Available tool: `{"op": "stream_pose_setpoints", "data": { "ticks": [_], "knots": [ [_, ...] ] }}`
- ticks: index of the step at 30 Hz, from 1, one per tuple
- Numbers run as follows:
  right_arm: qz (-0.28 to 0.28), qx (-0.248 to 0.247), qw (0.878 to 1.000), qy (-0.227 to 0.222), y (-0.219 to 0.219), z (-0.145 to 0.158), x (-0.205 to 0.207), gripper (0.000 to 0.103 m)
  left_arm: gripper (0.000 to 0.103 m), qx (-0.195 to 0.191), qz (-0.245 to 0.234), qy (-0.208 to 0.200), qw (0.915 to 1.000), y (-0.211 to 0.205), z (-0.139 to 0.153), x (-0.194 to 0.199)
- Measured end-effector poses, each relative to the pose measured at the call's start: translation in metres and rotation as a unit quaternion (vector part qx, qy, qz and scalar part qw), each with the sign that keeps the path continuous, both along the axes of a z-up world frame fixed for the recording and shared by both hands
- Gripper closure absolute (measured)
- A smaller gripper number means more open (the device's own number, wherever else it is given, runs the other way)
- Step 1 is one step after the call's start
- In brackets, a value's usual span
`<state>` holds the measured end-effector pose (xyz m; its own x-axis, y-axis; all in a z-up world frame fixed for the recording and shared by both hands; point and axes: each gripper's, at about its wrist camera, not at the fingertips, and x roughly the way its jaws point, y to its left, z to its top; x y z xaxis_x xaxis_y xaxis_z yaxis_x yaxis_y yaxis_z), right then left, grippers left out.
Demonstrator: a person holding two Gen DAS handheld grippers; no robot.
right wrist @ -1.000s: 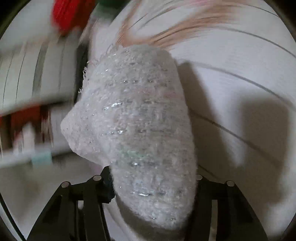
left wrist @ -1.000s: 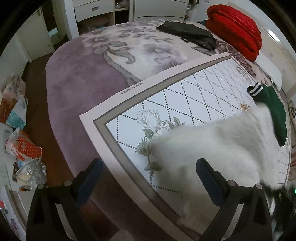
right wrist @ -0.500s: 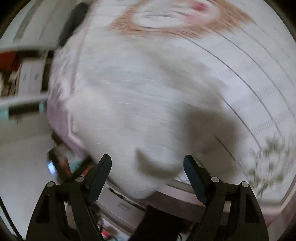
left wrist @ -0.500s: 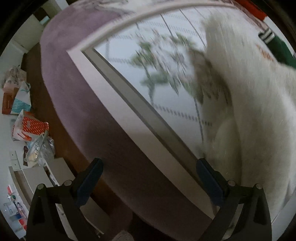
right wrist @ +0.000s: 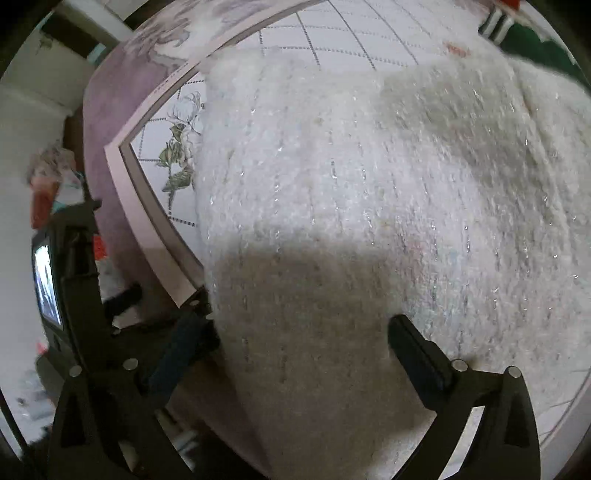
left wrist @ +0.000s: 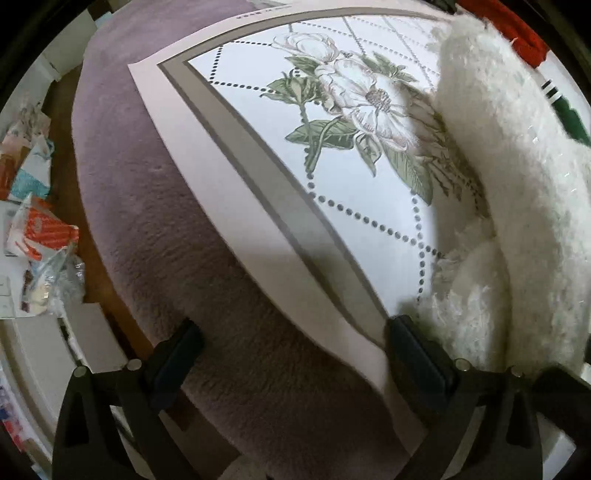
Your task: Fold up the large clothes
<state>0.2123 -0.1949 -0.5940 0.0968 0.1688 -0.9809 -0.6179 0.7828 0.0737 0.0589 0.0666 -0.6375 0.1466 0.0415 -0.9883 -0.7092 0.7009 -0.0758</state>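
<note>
A white fluffy sweater [right wrist: 351, 184] lies spread on the floral-print mat [left wrist: 332, 129] on the bed. My right gripper [right wrist: 301, 347] points down over the sweater's near part. Its jaws are opening, the sweater shows below the gap, and neither pad presses on it. My left gripper [left wrist: 295, 350] is open and empty over the mat's near border. Its right finger [left wrist: 413, 354] sits just beside the sweater's fringed edge [left wrist: 461, 302]. In the left wrist view the sweater [left wrist: 517, 184] forms a thick roll along the right side.
A purple bed cover [left wrist: 166, 221] lies under the mat and drops to the floor at the left. Bags and packets [left wrist: 40, 240] lie on the floor there. A green garment [right wrist: 535, 40] and a red one [left wrist: 517, 33] lie at the far side. The left tool's black housing [right wrist: 74, 266] stands beside the bed edge.
My right gripper let go of the sweater and swung round over it, and the sweater now lies flat. My left gripper sank toward the mat's near edge beside the sweater.
</note>
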Motion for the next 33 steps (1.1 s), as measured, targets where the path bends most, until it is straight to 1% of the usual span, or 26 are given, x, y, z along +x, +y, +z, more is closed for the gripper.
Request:
{"op": "stream_pose_setpoints", "data": {
  "ticks": [1,2,3,4,5,8,12,14,17,18,20,21,23,24,25,26,27,28,29,30,32,33],
  "knots": [
    [-0.003,-0.016,1.000,-0.010,0.000,-0.001,0.000,0.033,0.000,-0.004,0.003,-0.004,1.0000,0.003,0.000,-0.001],
    [-0.005,-0.027,0.999,-0.025,-0.007,0.000,0.000,0.042,0.000,-0.008,0.004,-0.007,0.9999,0.004,-0.002,-0.001],
    [-0.011,-0.014,1.000,-0.025,-0.007,0.004,0.001,0.050,0.000,-0.010,0.003,-0.012,0.9999,0.005,-0.002,-0.001],
    [-0.017,-0.003,1.000,-0.020,-0.010,0.006,0.002,0.063,0.000,-0.011,0.002,-0.017,0.9998,0.006,-0.003,-0.001],
    [-0.020,0.012,1.000,-0.013,-0.013,0.011,0.002,0.072,0.000,-0.011,0.002,-0.022,0.9997,0.007,-0.004,-0.001],
    [-0.009,0.032,0.999,-0.018,-0.018,0.023,-0.009,0.082,0.000,-0.010,0.007,-0.033,0.9994,0.010,-0.007,-0.004],
    [0.021,0.059,0.998,-0.028,-0.032,0.043,-0.030,0.086,0.000,-0.005,0.003,-0.040,0.9992,0.011,-0.008,-0.007],
    [0.048,0.064,0.996,-0.037,-0.055,0.062,-0.050,0.089,0.000,-0.004,0.003,-0.043,0.9991,0.011,-0.010,-0.009],
    [0.084,0.066,0.993,-0.047,-0.072,0.079,-0.075,0.089,0.000,-0.005,0.005,-0.042,0.9991,0.011,-0.014,-0.011],
    [0.095,0.069,0.992,-0.048,-0.071,0.081,-0.083,0.089,0.000,-0.006,0.006,-0.042,0.9991,0.010,-0.013,-0.011],
    [0.122,0.060,0.990,-0.040,-0.074,0.079,-0.094,0.089,0.000,-0.009,0.005,-0.039,0.9992,0.011,-0.010,-0.007],
    [0.128,0.055,0.990,-0.027,-0.073,0.070,-0.094,0.088,0.000,-0.010,0.002,-0.037,0.9993,0.011,-0.009,-0.008],
    [0.129,0.047,0.990,0.016,-0.073,0.057,-0.088,0.078,0.000,-0.023,0.005,-0.036,0.9991,0.014,-0.003,-0.010],
    [0.113,0.054,0.991,0.037,-0.075,0.056,-0.075,0.076,0.000,-0.031,0.008,-0.037,0.9988,0.018,0.000,-0.013],
    [0.087,0.069,0.992,0.060,-0.081,0.061,-0.062,0.068,0.000,-0.039,0.011,-0.038,0.9985,0.021,0.005,-0.018],
    [0.056,0.092,0.990,0.086,-0.091,0.068,-0.047,0.053,0.000,-0.043,0.017,-0.035,0.9983,0.024,0.013,-0.025],
    [0.027,0.106,0.990,0.095,-0.100,0.073,-0.035,0.045,0.000,-0.035,0.030,-0.030,0.9985,0.028,0.027,-0.034],
    [-0.010,0.118,0.989,0.093,-0.116,0.085,-0.023,0.037,0.000,-0.026,0.039,-0.029,0.9985,0.031,0.038,-0.040],
    [-0.058,0.139,0.985,0.083,-0.140,0.101,-0.007,0.037,0.000,-0.007,0.049,-0.030,0.9983,0.035,0.059,-0.045],
    [-0.083,0.149,0.982,0.080,-0.153,0.108,0.001,0.037,0.000,0.005,0.052,-0.036,0.9980,0.036,0.073,-0.046],
    [-0.143,0.174,0.970,0.086,-0.187,0.119,0.026,0.037,0.000,0.029,0.048,-0.056,0.9968,0.038,0.100,-0.035],
    [-0.153,0.183,0.967,0.092,-0.196,0.118,0.036,0.037,0.000,0.035,0.039,-0.072,0.9960,0.037,0.112,-0.023]
  ]
}}
